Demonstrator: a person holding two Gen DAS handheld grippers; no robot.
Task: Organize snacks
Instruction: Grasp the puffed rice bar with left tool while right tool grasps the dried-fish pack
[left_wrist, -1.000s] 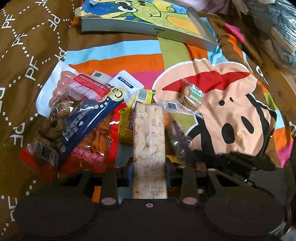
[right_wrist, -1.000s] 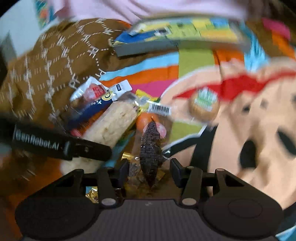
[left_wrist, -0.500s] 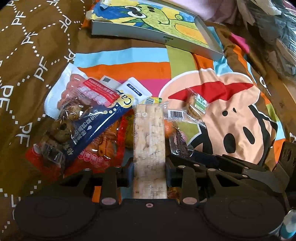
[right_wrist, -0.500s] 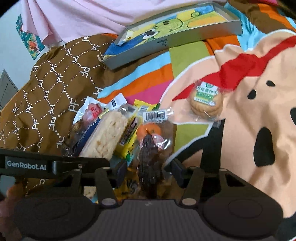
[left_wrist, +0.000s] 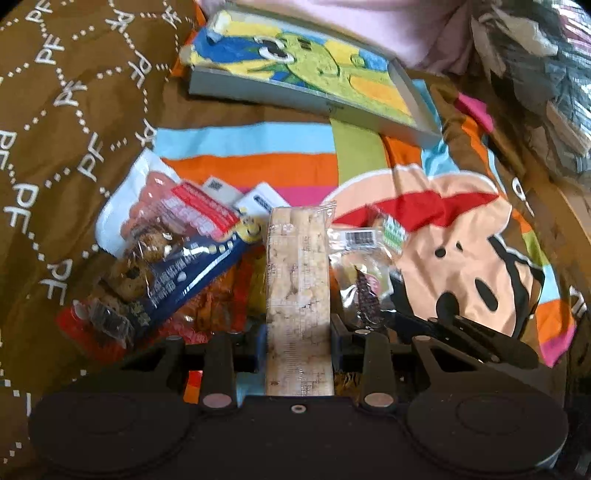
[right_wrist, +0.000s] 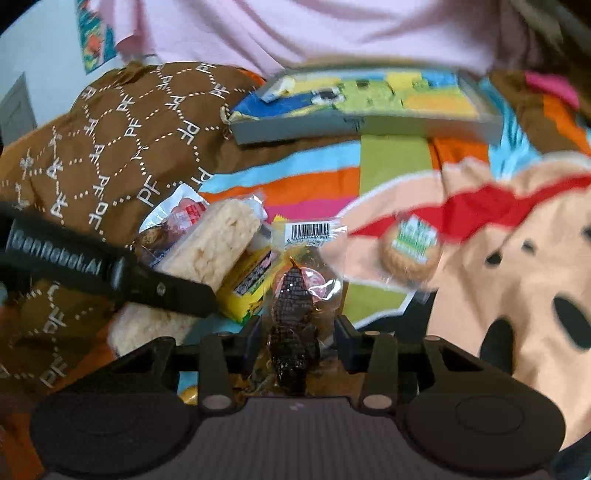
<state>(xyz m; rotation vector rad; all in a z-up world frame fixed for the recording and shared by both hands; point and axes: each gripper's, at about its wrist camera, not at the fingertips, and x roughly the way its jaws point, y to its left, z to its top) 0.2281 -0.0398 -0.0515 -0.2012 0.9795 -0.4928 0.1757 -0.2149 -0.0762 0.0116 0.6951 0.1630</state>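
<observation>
My left gripper (left_wrist: 298, 328) is shut on a long pale rice-cracker bar (left_wrist: 297, 277) in clear wrap, which sticks out forward over the snack pile. The bar (right_wrist: 214, 247) and one black left finger (right_wrist: 110, 269) also show in the right wrist view. The jaws of my right gripper (right_wrist: 297, 326) are closing, with a clear packet of a dark snack (right_wrist: 295, 295) between them; its wrapper touches both pads. That packet (left_wrist: 364, 291) sits just right of the bar. A round biscuit packet (right_wrist: 410, 251) lies apart on the cartoon blanket.
A grey box with a cartoon picture (left_wrist: 314, 74) lies at the back. The pile on the left holds a sausage packet (left_wrist: 177, 206), a blue stick pack (left_wrist: 195, 273), a red packet (left_wrist: 96, 325) and a yellow packet (right_wrist: 251, 288). A person in pink stands behind.
The right jaws have narrowed around the dark snack packet, which stays between them while the view swings. The left gripper keeps the rice bar and has tilted slightly.
</observation>
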